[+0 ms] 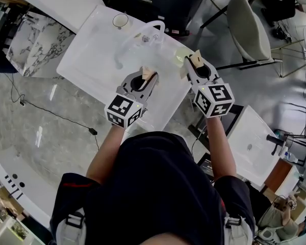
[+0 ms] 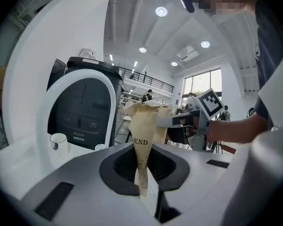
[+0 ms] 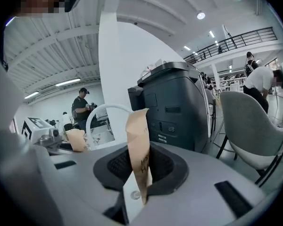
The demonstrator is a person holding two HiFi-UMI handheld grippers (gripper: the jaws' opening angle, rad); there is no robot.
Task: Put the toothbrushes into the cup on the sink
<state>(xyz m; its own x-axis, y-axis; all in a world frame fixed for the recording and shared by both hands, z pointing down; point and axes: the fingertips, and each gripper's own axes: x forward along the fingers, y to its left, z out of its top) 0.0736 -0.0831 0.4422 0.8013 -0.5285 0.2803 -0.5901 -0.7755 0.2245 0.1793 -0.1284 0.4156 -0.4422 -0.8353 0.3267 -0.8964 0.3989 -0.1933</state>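
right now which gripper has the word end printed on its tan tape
The left gripper: its tan tape reads END; the right gripper's bears only faint handwriting.

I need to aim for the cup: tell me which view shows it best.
Head view: the cup shows from above, mouth open, on the sink's far corner. Left gripper view shows the cup small, side-on. Right gripper view doesn't show it.

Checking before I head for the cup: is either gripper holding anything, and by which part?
Nothing is held. The left gripper and right gripper each have tan, tape-wrapped jaws shut together, nothing between them.
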